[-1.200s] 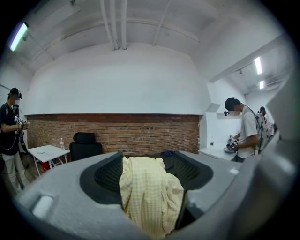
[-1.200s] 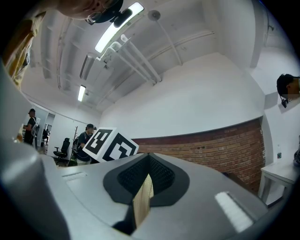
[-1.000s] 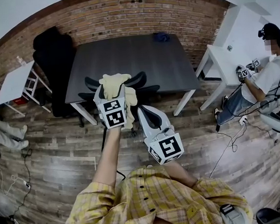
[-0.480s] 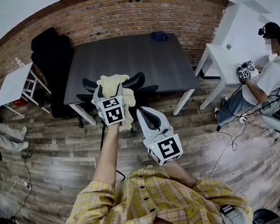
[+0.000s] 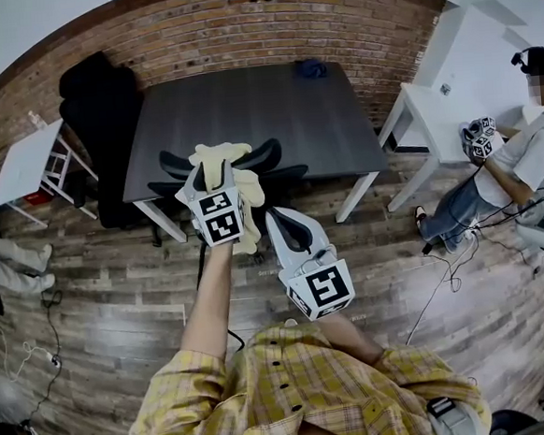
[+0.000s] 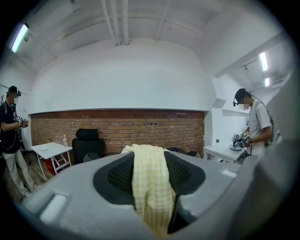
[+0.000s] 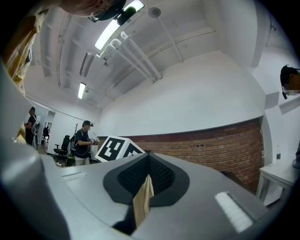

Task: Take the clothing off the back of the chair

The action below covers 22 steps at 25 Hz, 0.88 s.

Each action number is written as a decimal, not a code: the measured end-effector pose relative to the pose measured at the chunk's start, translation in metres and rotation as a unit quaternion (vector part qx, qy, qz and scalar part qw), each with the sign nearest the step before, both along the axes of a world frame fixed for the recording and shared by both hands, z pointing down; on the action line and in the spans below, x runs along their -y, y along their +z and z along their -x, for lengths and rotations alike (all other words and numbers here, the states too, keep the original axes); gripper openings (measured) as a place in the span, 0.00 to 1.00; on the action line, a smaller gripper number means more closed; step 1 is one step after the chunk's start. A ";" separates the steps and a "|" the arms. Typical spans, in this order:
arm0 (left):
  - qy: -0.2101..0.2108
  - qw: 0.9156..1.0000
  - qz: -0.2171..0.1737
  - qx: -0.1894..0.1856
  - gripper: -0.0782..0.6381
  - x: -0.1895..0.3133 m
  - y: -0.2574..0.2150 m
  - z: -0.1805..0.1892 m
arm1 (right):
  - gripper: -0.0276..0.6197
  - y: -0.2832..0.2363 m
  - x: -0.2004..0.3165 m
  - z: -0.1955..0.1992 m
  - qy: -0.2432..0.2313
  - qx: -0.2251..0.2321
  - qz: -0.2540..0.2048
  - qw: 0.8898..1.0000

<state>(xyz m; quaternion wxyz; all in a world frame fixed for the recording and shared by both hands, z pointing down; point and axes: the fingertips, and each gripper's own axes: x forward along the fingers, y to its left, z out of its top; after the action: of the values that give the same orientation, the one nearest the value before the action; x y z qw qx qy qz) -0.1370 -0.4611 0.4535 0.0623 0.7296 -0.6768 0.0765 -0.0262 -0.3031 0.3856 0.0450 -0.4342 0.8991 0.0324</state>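
Since the yellow clothing (image 5: 219, 158) drapes the chair (image 5: 269, 154) back at 12 o'clock, the left hand-held gripper (image 5: 215, 183) has just been closing its jaws on the top fold — cloth between them — while the right hand-held gripper (image 5: 277, 223), at 5 o'clock, pinches a hanging edge, likely steadying the lift.

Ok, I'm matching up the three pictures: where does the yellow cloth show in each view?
Head view: the yellow cloth sits at centre, draped over the left tool.
Left gripper view: low centre, between the jaws, which have just been closing.
Right gripper view: a thin strip, low centre, pinched in the right tool.
Shared landmark: the brick wall behind.
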 end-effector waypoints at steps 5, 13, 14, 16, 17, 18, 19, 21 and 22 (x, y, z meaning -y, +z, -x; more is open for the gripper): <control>-0.004 1.000 -0.005 0.008 0.34 -0.001 0.000 0.001 | 0.04 0.000 0.001 -0.003 0.006 0.001 0.001 1.000; -0.014 1.000 -0.006 0.023 0.30 -0.005 -0.001 0.000 | 0.04 -0.001 -0.003 -0.010 0.011 0.005 0.000 1.000; -0.013 1.000 -0.006 0.019 0.29 -0.005 -0.001 0.000 | 0.04 0.000 -0.002 -0.011 0.012 0.004 0.000 1.000; -0.009 1.000 -0.008 0.008 0.28 -0.003 -0.002 0.000 | 0.04 0.001 -0.002 -0.012 0.012 0.004 0.002 1.000; -0.008 1.000 -0.009 0.005 0.28 -0.003 -0.003 -0.001 | 0.04 0.002 -0.003 -0.013 0.012 0.004 0.003 1.000; -0.006 1.000 -0.010 0.004 0.28 -0.004 -0.004 -0.002 | 0.04 0.002 -0.004 -0.013 0.012 0.003 0.003 1.000; -0.005 1.000 -0.012 0.004 0.28 -0.005 -0.006 -0.003 | 0.04 0.001 -0.005 -0.013 0.012 0.003 0.003 1.000; -0.005 1.000 -0.016 0.001 0.27 -0.007 -0.008 -0.004 | 0.04 0.000 -0.007 -0.013 0.013 0.002 0.000 1.000; -0.005 1.000 -0.017 -0.002 0.27 -0.008 -0.010 -0.005 | 0.04 -0.001 -0.007 -0.014 0.014 0.003 -0.001 1.000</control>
<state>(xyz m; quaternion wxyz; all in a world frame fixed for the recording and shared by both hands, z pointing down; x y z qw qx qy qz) -0.1322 -0.4527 0.4432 0.0514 0.7275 -0.6813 0.0633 -0.0121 -0.2956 0.3846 0.0472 -0.4464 0.8930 0.0327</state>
